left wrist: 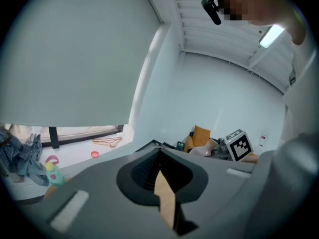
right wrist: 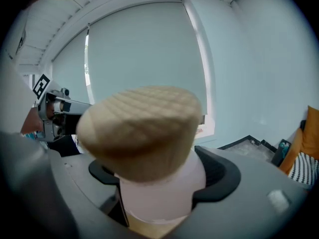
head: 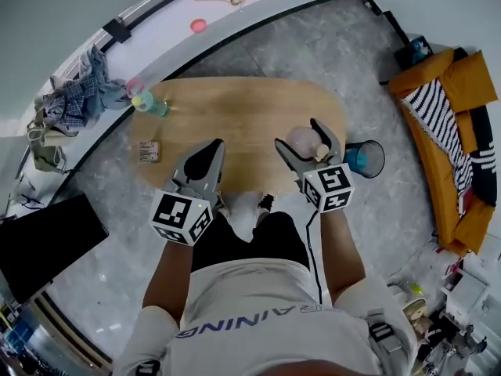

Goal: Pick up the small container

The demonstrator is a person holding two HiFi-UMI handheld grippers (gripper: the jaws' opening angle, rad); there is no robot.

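Observation:
The small container [head: 300,140] is a pale pink jar with a rounded beige lid [right wrist: 139,131]. My right gripper [head: 310,142] is shut on it, with the dark jaws pressed against both sides of the pink body [right wrist: 158,193], over the right end of the wooden table [head: 243,116]. In the right gripper view the jar fills the middle and hides the table beneath it. My left gripper [head: 208,157] hovers over the table's near edge, to the left of the jar. Its jaws meet at a point with nothing between them [left wrist: 162,183].
A green and pink bottle [head: 149,102] and a small box [head: 148,151] stand at the table's left end. A blue bin [head: 365,159] sits on the floor right of the table, an orange sofa [head: 450,124] further right. Clothes [head: 78,96] are piled at the far left.

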